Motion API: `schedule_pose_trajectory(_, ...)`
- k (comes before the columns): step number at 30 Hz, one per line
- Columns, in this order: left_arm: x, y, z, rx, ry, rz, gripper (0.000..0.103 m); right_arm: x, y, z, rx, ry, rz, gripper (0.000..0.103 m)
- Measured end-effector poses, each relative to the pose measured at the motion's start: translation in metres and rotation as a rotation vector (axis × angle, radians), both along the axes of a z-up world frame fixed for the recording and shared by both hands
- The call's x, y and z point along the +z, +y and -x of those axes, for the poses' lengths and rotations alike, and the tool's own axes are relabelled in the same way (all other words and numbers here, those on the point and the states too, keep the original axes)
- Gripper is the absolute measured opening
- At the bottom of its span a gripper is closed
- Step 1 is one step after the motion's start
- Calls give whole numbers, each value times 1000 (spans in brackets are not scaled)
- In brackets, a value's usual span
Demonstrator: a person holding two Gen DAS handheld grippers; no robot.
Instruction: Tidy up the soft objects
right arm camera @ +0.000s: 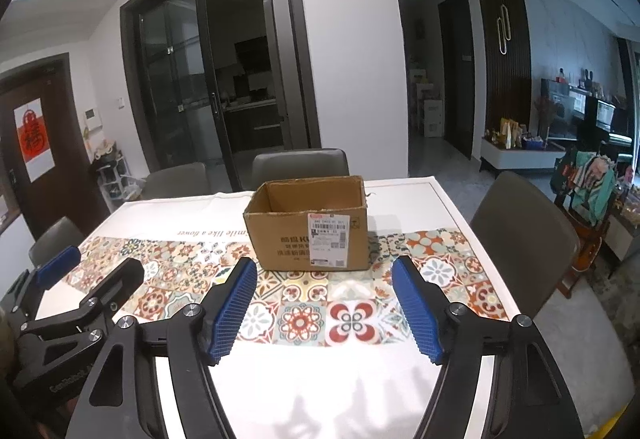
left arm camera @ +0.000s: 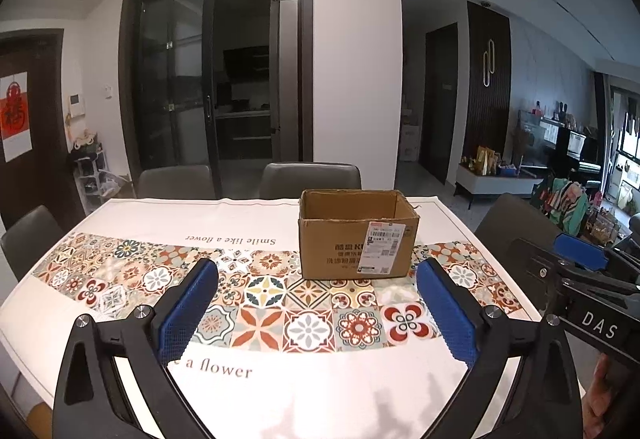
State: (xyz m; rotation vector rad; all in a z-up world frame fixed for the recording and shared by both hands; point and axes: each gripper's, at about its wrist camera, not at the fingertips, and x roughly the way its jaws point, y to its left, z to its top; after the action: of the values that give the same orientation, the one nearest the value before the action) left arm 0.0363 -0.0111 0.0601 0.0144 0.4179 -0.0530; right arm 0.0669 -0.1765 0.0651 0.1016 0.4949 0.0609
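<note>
Two handheld grippers hover side by side above a dining table (left arm camera: 132, 215) draped in a white tablecloth (left arm camera: 320, 391) with a band of patterned floral tiles and the printed words "Smile like a flower". The left gripper (left arm camera: 318, 267) has its blue-padded fingers (left arm camera: 186, 313) spread wide with nothing between them; the right gripper (right arm camera: 324, 263) is likewise released, its ribbed blue pads (right arm camera: 416, 313) far apart over the cloth. Each tool shows at the edge of the other's view, the right one with "DAS" lettering on its black body.

Ahead of both, on the tile band toward the far side of the table, stands an open cardboard box (left arm camera: 358, 235) (a white shipping label (right arm camera: 330, 239) stuck to its near face), flaps up and its visible inside bare. The grippers are well apart from it. No soft objects can be seen on the table from either camera.

Grey upholstered chairs (right arm camera: 300, 163) line the far edge and another chair (right arm camera: 524, 239) stands at the right side. Behind them a dark-framed glass sliding door (left arm camera: 216, 71) gives onto a dim kitchen.
</note>
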Motion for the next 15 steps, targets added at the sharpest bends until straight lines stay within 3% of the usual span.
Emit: schedule_pose_trajectory(15,12,0,58,16,-52,-13,103,7,-1,53,11,-32,0,74)
